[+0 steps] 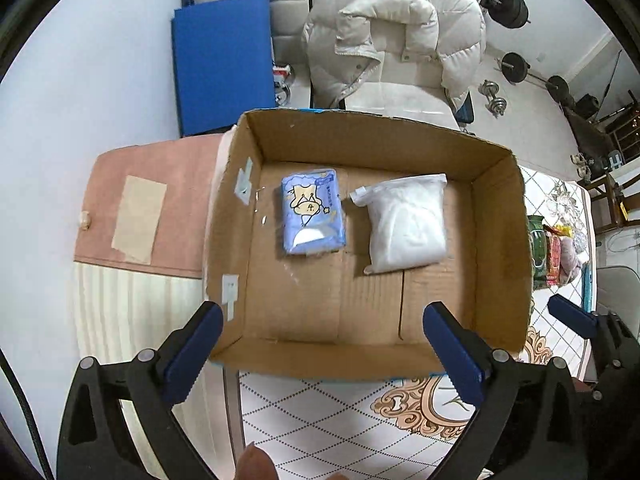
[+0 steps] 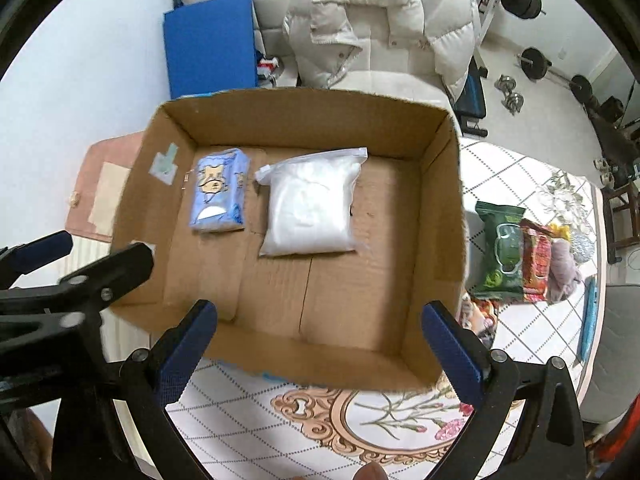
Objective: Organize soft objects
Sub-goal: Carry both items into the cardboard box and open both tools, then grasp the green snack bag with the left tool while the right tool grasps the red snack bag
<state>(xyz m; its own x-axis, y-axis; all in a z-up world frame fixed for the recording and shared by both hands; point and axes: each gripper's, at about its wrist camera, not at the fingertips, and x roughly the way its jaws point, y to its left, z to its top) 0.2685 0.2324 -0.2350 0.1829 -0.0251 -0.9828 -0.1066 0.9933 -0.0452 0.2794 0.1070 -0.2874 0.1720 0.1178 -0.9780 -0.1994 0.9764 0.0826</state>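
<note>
An open cardboard box stands on the patterned table. Inside lie a blue tissue pack on the left and a white soft item in a clear zip bag beside it. My left gripper is open and empty above the box's near wall. My right gripper is open and empty above the near wall too. A green wipes pack, a red-orange pack and a pinkish soft item lie on the table right of the box.
The patterned tablecloth covers the table. A pink mat lies left of the box. A chair with a white puffy jacket stands behind, beside a blue pad. Weights lie on the floor at right.
</note>
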